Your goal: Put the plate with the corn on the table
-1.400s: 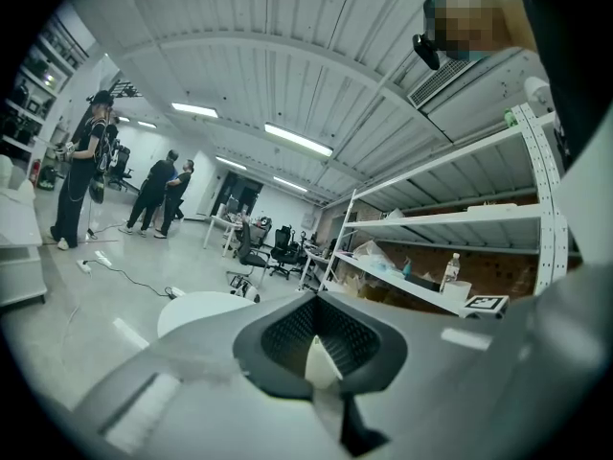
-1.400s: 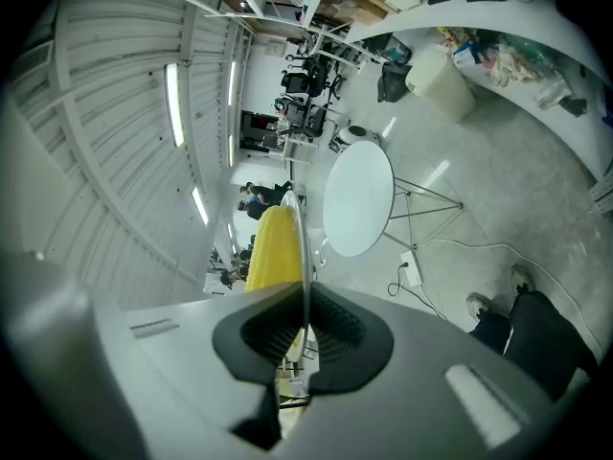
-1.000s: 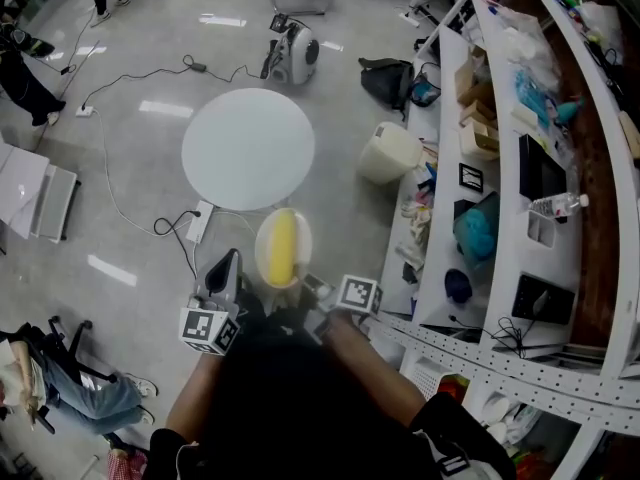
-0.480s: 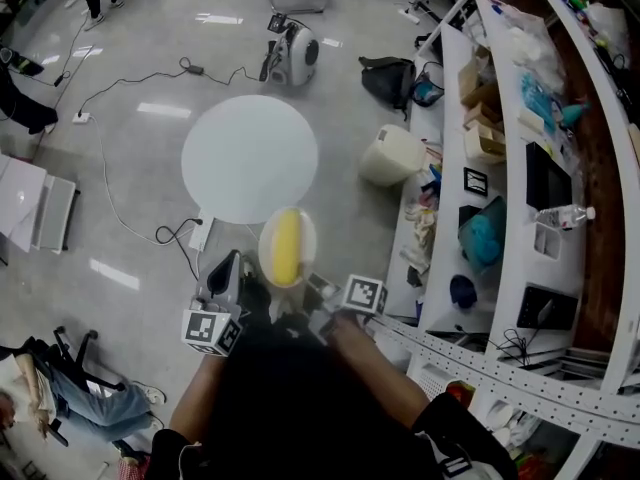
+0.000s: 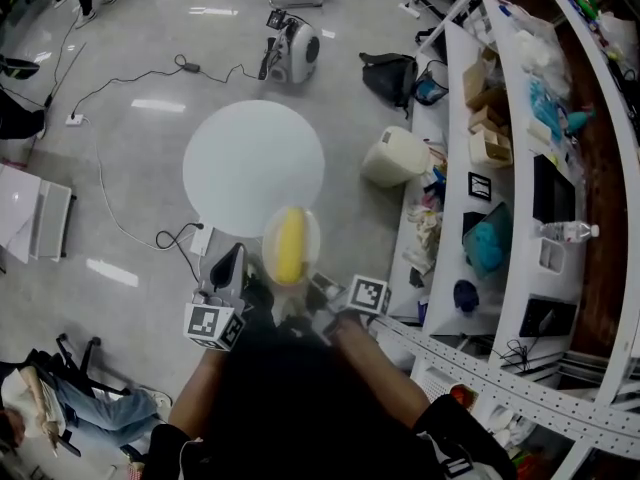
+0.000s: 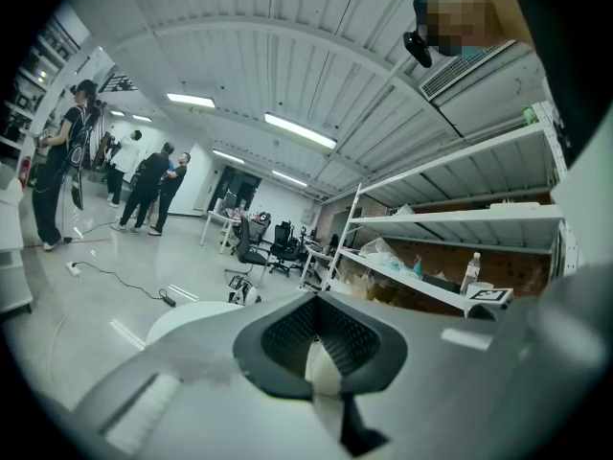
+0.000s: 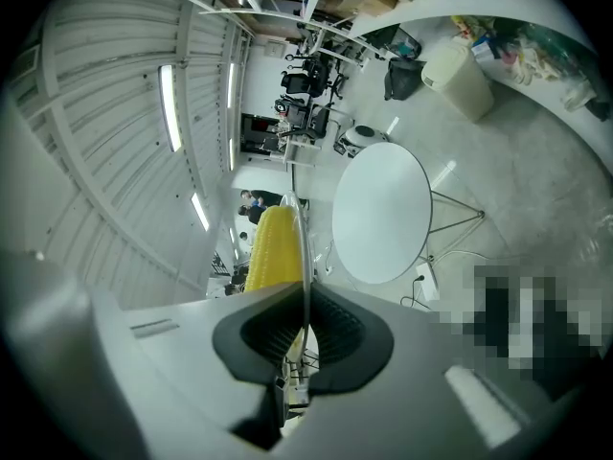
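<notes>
A pale plate carrying a yellow corn cob hangs in the air just short of the near rim of the round white table. My right gripper is shut on the plate's near rim. In the right gripper view the plate shows edge-on between the closed pads of the right gripper, with the corn to its left and the table beyond. My left gripper rides beside the plate's left, apart from it, jaws together and empty.
A cream bin stands right of the table. Cluttered shelving runs along the right. On the floor lie a white machine, a black bag, cables and a power strip. People stand far left; one sits at lower left.
The plate with corn and both grippers have moved slightly forward toward the table, which now appears a little closer. The right gripper's hold is unchanged.
</notes>
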`<state>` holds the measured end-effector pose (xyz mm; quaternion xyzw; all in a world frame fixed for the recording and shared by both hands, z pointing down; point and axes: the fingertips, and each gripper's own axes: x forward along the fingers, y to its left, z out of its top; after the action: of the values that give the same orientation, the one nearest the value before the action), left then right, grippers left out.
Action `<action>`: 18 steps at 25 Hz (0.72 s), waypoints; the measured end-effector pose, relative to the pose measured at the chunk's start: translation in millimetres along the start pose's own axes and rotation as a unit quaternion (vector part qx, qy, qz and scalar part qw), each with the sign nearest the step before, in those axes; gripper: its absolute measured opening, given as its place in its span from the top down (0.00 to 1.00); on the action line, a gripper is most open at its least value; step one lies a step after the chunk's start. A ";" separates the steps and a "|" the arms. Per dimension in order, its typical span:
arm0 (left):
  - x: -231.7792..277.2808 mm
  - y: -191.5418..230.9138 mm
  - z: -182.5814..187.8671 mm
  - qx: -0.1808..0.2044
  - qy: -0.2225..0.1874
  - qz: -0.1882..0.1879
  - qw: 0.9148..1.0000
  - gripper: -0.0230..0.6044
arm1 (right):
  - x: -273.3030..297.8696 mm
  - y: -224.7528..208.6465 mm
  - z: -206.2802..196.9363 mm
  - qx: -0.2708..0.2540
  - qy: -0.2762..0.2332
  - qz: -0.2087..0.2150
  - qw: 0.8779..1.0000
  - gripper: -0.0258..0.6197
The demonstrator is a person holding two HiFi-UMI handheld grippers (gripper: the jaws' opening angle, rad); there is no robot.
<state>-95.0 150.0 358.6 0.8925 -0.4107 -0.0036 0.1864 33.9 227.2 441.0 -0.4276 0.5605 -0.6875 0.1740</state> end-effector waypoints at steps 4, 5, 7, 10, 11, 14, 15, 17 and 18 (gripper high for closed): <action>14.2 15.1 2.0 0.004 0.005 -0.008 1.000 0.96 | 18.1 10.2 11.9 -0.015 -0.002 0.029 0.999 0.92; 18.0 18.9 3.7 0.005 0.005 -0.011 1.000 0.96 | 21.0 11.1 14.1 -0.015 -0.005 0.027 1.000 0.92; 24.9 26.0 9.1 0.006 0.006 -0.016 1.000 0.96 | 27.0 14.7 16.7 -0.012 -0.009 0.023 1.000 0.92; 32.8 36.7 19.9 0.005 0.003 -0.024 1.000 0.96 | 36.9 22.1 20.9 -0.006 -0.019 0.023 1.000 0.92; 35.1 41.5 21.7 0.006 0.004 -0.025 1.000 0.96 | 40.7 24.6 22.8 -0.004 -0.022 0.026 0.999 0.92; 43.0 56.5 25.8 0.009 0.006 -0.030 0.999 0.96 | 53.4 33.8 30.6 -0.010 -0.030 0.038 0.999 0.92; 45.1 60.2 26.2 0.007 0.008 -0.033 0.999 0.96 | 56.5 36.2 32.7 -0.011 -0.033 0.040 0.999 0.92; 49.2 65.6 27.0 0.005 0.013 -0.040 0.999 0.96 | 60.8 37.9 36.2 -0.009 -0.039 0.036 0.999 0.92; 51.2 68.0 28.2 0.005 0.014 -0.044 0.999 0.96 | 62.0 36.1 38.0 -0.008 -0.043 0.027 0.999 0.92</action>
<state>-115.3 62.7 362.8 0.9104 -0.3688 0.0025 0.1877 19.4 147.8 432.4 -0.4427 0.5692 -0.6592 0.2134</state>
